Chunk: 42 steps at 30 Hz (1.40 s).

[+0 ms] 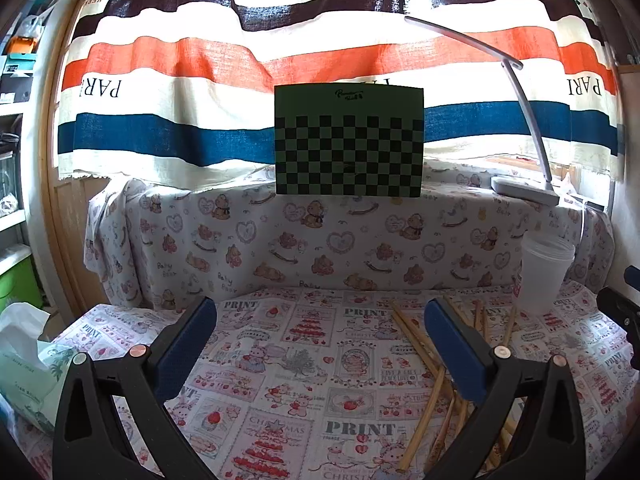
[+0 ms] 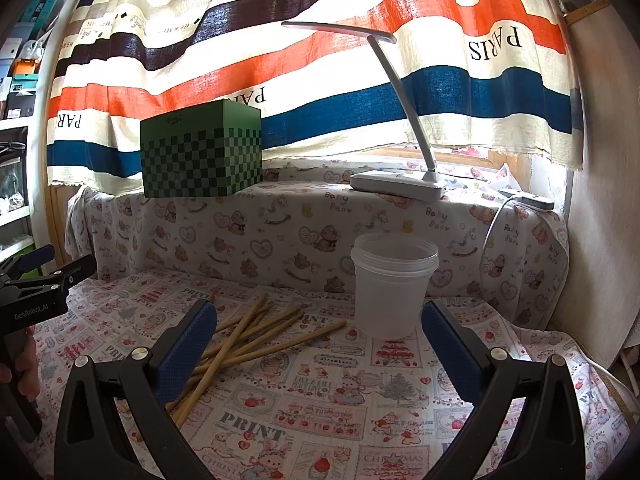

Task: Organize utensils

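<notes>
Chopsticks (image 2: pixel 256 336): loose crossed pile on cloth (image 2: pixel 360 400) printed "PRINT", "CHRISTMAS"; lower left of right view, partly behind the left finger of the right gripper (image 2: pixel 320 336), jaws wide apart, empty. Cup (image 2: pixel 392 288) just right of pile. Left gripper (image 1: pixel 320 336) likewise spread, empty; its body reads "GenRobot.AI". Curtain (image 2: pixel 480 56): "PARIS", "HERMES"

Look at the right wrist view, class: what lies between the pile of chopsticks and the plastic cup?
Only bare printed tablecloth. The chopsticks stop short of the plastic cup, their nearest tip apart from its base, as the right wrist view shows.
</notes>
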Tool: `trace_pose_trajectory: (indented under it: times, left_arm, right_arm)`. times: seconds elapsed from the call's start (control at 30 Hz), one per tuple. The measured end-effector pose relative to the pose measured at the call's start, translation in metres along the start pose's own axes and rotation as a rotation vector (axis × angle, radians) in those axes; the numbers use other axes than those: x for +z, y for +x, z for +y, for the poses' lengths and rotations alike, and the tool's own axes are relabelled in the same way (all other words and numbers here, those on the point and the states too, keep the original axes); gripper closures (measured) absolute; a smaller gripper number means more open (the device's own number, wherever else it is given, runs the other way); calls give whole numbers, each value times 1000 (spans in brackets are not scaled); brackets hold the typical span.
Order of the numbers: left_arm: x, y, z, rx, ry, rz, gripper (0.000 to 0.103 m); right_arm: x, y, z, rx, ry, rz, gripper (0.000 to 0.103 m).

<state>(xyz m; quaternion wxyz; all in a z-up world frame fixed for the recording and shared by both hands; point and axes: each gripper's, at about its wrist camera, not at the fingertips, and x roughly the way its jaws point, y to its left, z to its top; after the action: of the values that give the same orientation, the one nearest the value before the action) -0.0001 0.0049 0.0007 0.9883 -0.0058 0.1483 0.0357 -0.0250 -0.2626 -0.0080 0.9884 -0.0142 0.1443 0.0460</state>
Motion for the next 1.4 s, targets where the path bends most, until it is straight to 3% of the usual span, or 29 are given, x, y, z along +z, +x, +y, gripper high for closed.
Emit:
trace_pose_trajectory:
  times: [0.33,0.93,1.13,1.23,1.4]
  left_arm:
    - [-1,-4,-4,-6,20,-13,0]
    - [-2,-6,-11,-109,38,-2,0]
    - [-2,-5,-10,-75,34,2,0]
    - [-2,-2,-11,-125,39,21,0]
    - [-2,-2,-16,-132,59,19,0]
  right_arm:
    - [0,-1,1,8,-1,-2,0]
    - [-1,-2,3,16,-6,2,0]
    - [-1,-5,1,-15,6,1,0]
    - [-1,-5,0,-27,12,3,0]
    - [0,-5,1,-74,6,10,0]
